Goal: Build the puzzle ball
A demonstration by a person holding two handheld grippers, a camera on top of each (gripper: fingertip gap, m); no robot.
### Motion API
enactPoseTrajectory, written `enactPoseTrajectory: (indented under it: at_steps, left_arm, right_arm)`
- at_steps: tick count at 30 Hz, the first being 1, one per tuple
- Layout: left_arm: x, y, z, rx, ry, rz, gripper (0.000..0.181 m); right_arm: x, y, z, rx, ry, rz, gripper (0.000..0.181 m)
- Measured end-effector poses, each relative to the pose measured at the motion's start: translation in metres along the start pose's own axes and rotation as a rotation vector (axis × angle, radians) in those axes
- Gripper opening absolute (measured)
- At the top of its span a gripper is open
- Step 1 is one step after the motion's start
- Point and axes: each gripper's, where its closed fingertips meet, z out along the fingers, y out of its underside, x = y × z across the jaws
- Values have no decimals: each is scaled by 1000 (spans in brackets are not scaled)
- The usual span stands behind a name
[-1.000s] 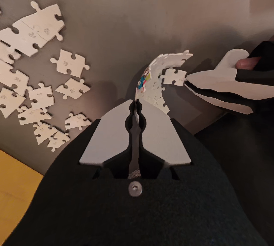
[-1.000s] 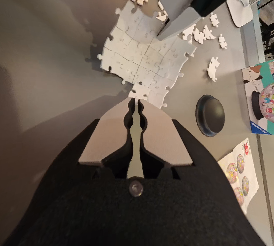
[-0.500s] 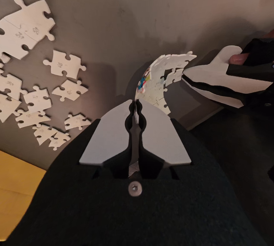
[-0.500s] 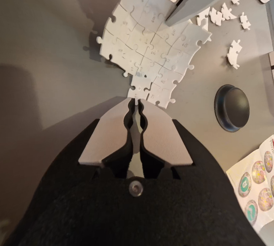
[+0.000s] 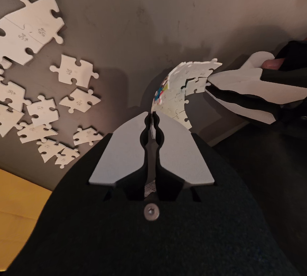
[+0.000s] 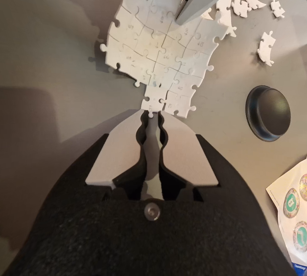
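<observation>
A curved, assembled section of white puzzle pieces [image 5: 176, 101] stands on edge, with a strip of its coloured face showing. My left gripper [image 5: 152, 115] is shut on its lower edge. In the right wrist view the section [image 6: 157, 46] faces me, and the left gripper [image 6: 180, 16] grips its far edge. A single puzzle piece [image 6: 154, 100] sits in the section's near edge. It also shows in the left wrist view [image 5: 196, 85]. My right gripper [image 6: 152, 114] has its jaws slightly parted around the piece's tab, and also shows in the left wrist view [image 5: 207, 84].
Several loose white pieces [image 5: 74, 73] lie on the grey table [image 5: 149, 18] to the left, and more [image 6: 240, 6] lie beyond the section. A black round stand [image 6: 269, 113] and a printed leaflet [image 6: 292, 201] are at the right. A yellow surface [image 5: 16, 201] borders the table. Across from one pair of fingers to the other is roughly 9 cm.
The right gripper has moved the single piece in against the section's edge, where it now sits. Its jaws have parted a little. The left gripper keeps its hold.
</observation>
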Motion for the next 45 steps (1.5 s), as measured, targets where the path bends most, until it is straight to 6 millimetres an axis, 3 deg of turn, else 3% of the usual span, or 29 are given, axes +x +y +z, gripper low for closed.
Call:
enactPoseTrajectory:
  at_steps: [4,7,16,33,45]
  left_arm:
    - [0,0,0,2,-7,-1,2]
    - [0,0,1,5,-8,-3,2]
    - [0,0,0,9,-14,-3,2]
    - [3,-1,-2,-2,-51,-13,2]
    - [-4,-5,-1,-33,36,-54,2]
  right_arm:
    - [-2,-17,-8,89,-14,7,8]
    - [-6,-25,-1,107,-51,26,4]
    - [3,-18,16,42,-19,62,0]
    - [8,-17,18,18,18,124,0]
    - [9,-19,22,-28,-172,251,0]
